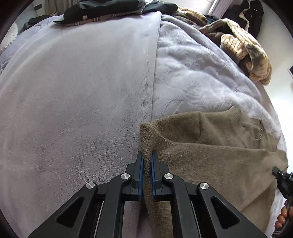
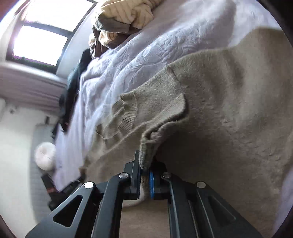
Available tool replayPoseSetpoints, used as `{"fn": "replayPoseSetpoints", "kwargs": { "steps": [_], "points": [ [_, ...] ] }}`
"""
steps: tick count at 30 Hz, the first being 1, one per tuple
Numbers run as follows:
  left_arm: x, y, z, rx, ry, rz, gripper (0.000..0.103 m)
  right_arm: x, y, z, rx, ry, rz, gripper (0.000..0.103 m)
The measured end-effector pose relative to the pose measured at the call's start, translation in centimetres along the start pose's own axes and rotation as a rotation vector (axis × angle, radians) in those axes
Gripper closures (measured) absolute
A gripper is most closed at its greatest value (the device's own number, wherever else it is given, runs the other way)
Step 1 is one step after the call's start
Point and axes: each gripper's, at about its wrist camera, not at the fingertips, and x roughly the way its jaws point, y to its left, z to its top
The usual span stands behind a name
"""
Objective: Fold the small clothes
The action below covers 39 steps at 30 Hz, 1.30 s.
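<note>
Landmark: lavender blanket (image 1: 77, 95) spread across the bed, with a straight fold edge running down its middle in the left wrist view.
Containers: I cannot make out any bin, basket or drawer in either view.
Sweater: taupe knit sweater (image 1: 210, 155), fuzzy and soft, lying on the blanket on the side to the right of that fold edge; part of it is doubled over itself, leaving a diagonal layered edge.
Sweater detail: in the right wrist view the same sweater (image 2: 219, 109) shows a ribbed cuff or hem band and a curled, raised edge.
Left gripper: left gripper (image 1: 147, 164) has its blue-padded jaws drawn close together with a ridge of the sweater's edge pinched between them.
Right gripper: right gripper (image 2: 145, 170) has its jaws clamped on a bunched corner of the sweater, lifted off the layers beneath.
Pile: striped cream and brown clothes (image 1: 243, 49) heaped at the blanket's far right edge.
Dark clothes: dark clothes (image 1: 102, 9) at the blanket's far end.
Window: bright window (image 2: 44, 36) beyond the blanket.
</note>
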Motion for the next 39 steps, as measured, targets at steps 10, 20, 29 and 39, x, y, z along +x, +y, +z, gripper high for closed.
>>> {"fn": "replayPoseSetpoints", "kwargs": {
  "steps": [10, 20, 29, 39],
  "points": [
    [-5.2, 0.2, -2.8, 0.028, -0.003, 0.067, 0.091, -2.6, -1.6, -2.2, -0.041, 0.05, -0.073, 0.031],
    [-5.4, -1.3, -8.1, -0.059, 0.086, -0.081, 0.091, -0.4, 0.4, -7.7, -0.038, 0.181, 0.063, 0.031],
    [-5.5, 0.5, -10.3, -0.015, 0.101, 0.149, 0.091, -0.9, 0.7, -7.9, -0.056, 0.197, 0.041, 0.031],
    [-9.7, -5.0, -13.4, 0.064, 0.122, 0.14, 0.091, -4.6, -1.8, -9.6, -0.013, 0.235, -0.001, 0.027]
  ]
}}
